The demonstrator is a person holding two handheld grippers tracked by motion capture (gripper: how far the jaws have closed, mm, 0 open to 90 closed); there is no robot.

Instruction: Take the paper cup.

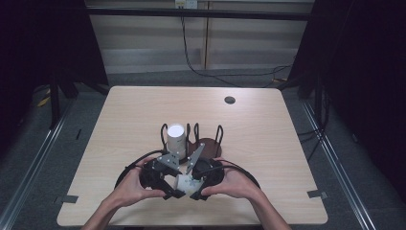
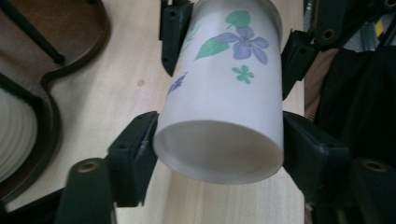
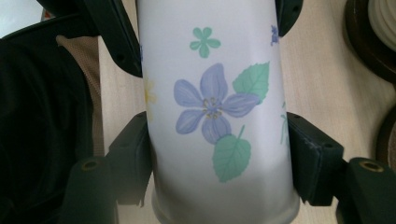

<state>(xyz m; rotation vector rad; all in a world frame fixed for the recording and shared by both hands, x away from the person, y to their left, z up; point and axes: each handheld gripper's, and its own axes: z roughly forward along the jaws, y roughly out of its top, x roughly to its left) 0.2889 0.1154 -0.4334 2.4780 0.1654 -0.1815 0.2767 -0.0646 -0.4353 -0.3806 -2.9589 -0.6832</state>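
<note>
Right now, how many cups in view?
2. A flowered cup held sideways between both grippers near the table's front edge; a white cup standing upright in the rack behind them.

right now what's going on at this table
A person holds a white flowered cup lying on its side between two grippers, near the table's front edge. The right gripper is clamped on one end, and the left gripper has its fingers against the other. Behind them, a second white cup stands upright in a dark wooden rack.
</note>
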